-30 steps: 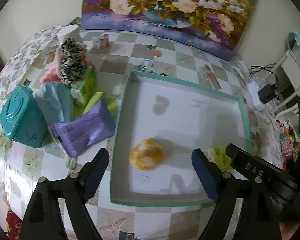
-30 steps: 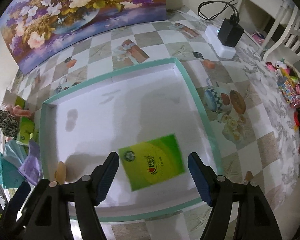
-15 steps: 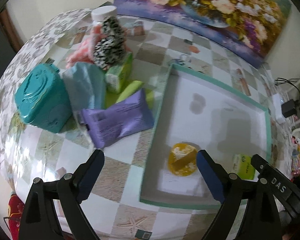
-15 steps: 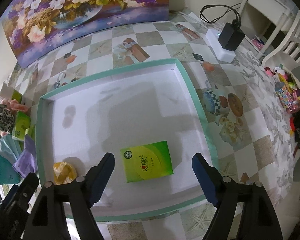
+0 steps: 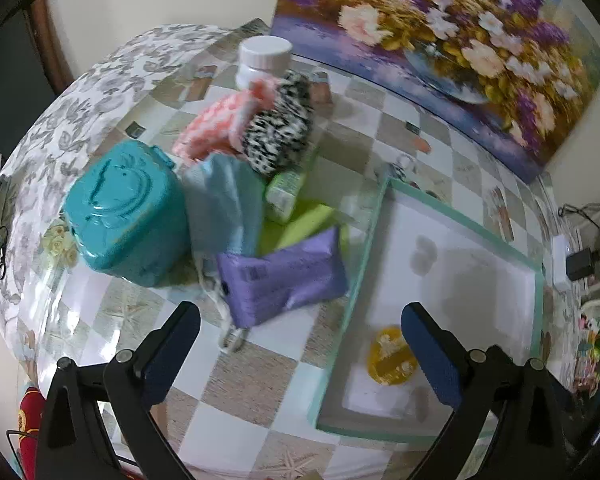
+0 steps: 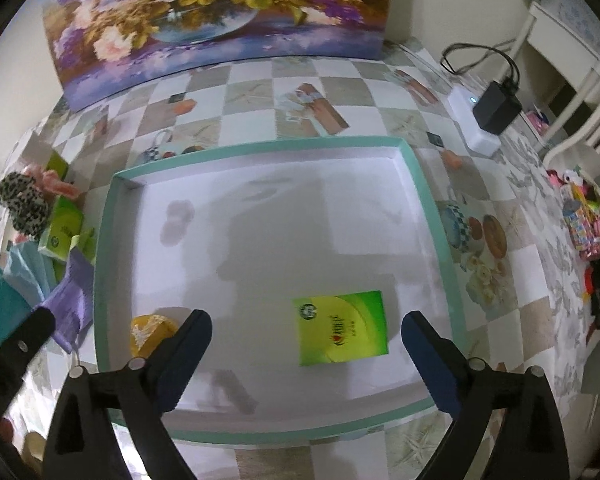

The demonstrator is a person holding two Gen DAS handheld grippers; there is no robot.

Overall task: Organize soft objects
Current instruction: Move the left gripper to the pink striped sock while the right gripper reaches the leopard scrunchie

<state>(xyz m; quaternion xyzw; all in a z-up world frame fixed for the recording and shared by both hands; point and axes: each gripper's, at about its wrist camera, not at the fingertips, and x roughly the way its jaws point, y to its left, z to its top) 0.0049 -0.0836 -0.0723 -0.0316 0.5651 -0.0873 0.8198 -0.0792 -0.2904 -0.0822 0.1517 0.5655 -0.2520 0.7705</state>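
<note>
Left wrist view: the left tongs [image 5: 300, 350] are empty and spreading wider, hanging over the counter [image 5: 256, 368] between the heap of soft things and the tray [image 5: 364, 240]. A second ago they stood over the yellow pouf [image 5: 392, 356], which now lies free in the tray's near corner; the purple pack [image 5: 280, 276] looks next.

Right wrist view: the right tongs [image 6: 306, 354] are also opening, with nothing between them. The green tissue pack [image 6: 342, 330], earlier between the jaws, rests released near the tray's front edge.
</note>
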